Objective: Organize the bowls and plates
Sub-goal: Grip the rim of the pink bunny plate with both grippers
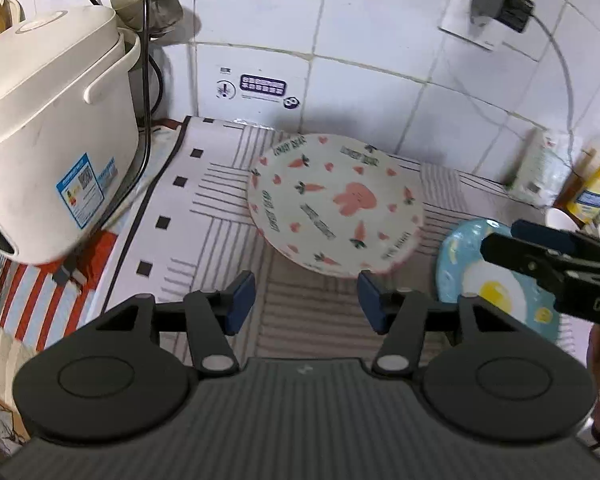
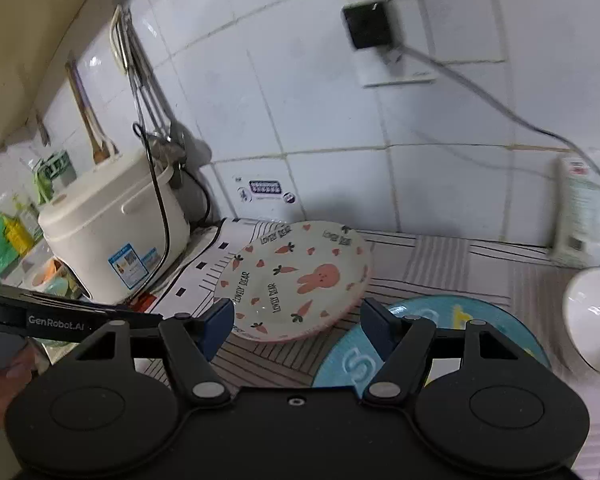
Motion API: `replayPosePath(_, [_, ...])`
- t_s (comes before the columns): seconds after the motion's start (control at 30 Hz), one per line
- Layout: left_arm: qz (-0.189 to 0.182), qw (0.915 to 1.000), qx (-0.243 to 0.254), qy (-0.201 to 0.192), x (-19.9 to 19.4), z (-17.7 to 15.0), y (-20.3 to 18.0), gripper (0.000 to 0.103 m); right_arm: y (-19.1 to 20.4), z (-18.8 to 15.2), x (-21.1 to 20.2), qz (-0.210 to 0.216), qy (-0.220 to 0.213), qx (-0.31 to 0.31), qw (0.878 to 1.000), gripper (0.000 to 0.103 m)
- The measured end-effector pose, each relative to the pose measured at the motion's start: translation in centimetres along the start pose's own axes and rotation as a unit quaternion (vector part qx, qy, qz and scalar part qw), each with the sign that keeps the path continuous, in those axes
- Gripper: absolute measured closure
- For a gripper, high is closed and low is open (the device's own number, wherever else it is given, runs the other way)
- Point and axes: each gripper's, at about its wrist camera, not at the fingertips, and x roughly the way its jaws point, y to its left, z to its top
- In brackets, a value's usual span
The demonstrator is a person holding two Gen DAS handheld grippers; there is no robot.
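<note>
Plates lie on the counter's cloth [image 1: 204,216]: rabbit plate [image 1: 334,204] left, tilted onto the blue plate [image 1: 496,288]; white bowl [image 2: 592,320] far right. Left gripper [image 1: 306,300] and right gripper [image 2: 296,324] hover just short, fingers spread, empty.

Brightness: I'm getting even, fairly bright indoor light in both views.
Glare: white wall tiles [image 2: 308,92] are throwing soft sheen near the top.
Shadows: the ladles [image 1: 160,0] are casting a dark shadow on the wall.
Blur: the socket [image 2: 366,26] and the cable are smearing; the rice cooker [image 1: 56,132] is looking soft.
Distortion: tile lines are bowing strongly, and the corners are darkening.
</note>
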Motion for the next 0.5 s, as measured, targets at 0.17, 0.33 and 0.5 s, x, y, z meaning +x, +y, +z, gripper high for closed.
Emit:
replayPosePath(0.17, [0.003,1.0,0.005,-0.003,3.3,0.7,1.5,0.039,-0.9,1.0,4.2,-0.009,0.0,-0.011,1.0,0.029])
replayPosePath(0.33, [0.002,0.9998,0.017,-0.001,7.0,1.4,2.5,0.036,-3.1,2.0,8.9,-0.026,0.021,0.01,0.999,0.029])
replayPosePath(0.5, [-0.002,0.9999,0.014,0.008,9.7,1.6,3.2,0.038,-4.4,3.3,12.3,-0.047,0.063,0.022,0.997,0.03])
